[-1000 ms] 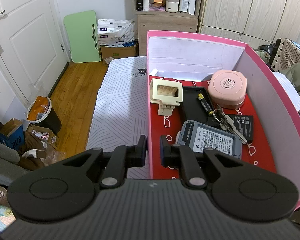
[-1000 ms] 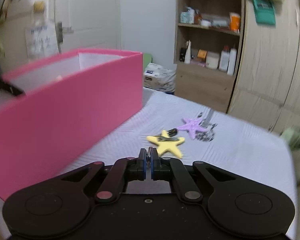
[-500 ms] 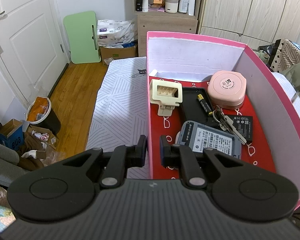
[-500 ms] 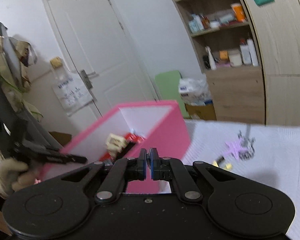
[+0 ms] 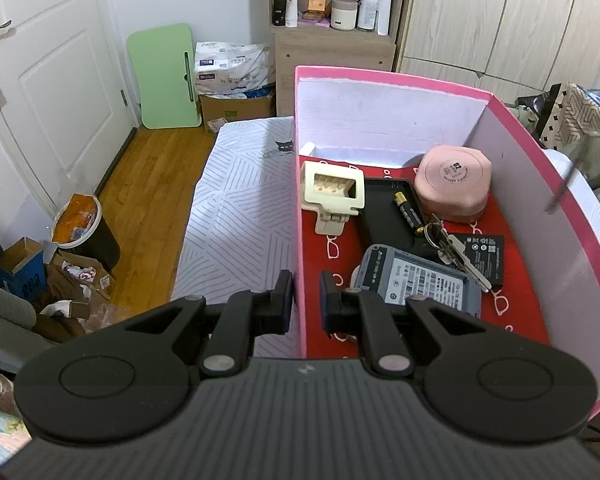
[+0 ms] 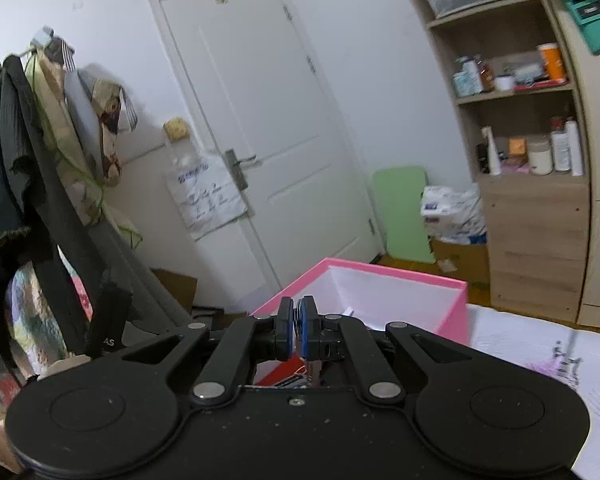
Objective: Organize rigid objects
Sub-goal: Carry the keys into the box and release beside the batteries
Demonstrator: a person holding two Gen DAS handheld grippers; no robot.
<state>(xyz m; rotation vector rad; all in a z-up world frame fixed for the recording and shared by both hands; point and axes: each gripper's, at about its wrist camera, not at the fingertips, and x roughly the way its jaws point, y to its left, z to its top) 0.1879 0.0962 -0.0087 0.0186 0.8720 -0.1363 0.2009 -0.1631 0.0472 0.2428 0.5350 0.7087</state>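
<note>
Left gripper [image 5: 303, 300] hasn't shifted from a second ago: it clamps the near left wall of the pink box [image 5: 516, 120], one finger outside and one inside, gap narrowed to the thickness of the wall. Box contents read the same as before: cream clip [image 5: 332, 196] at far left, black tray [image 5: 388, 208] with a battery [image 5: 408, 210] in it, pink round case [image 5: 454, 184] at far right, bunch of keys [image 5: 456, 248] on a black battery pack [image 5: 486, 254], grey labelled device [image 5: 420, 280] nearest my fingers.

Right gripper [image 6: 298, 328] is what changed. A second ago I was looking low across the bedsheet [image 6: 540, 344] at a yellow and a purple star beside the box; now the view sits higher and has swung toward the white door [image 6: 268, 128], with the box's open top below and just past the fingertips. Jaws are pinched nearly together on a small metal ring [image 6: 298, 316]; something hangs below it, but I can't tell what. Purple star [image 6: 566, 362] shows blurred on the sheet, far right. Yellow star is out of my view.
</note>
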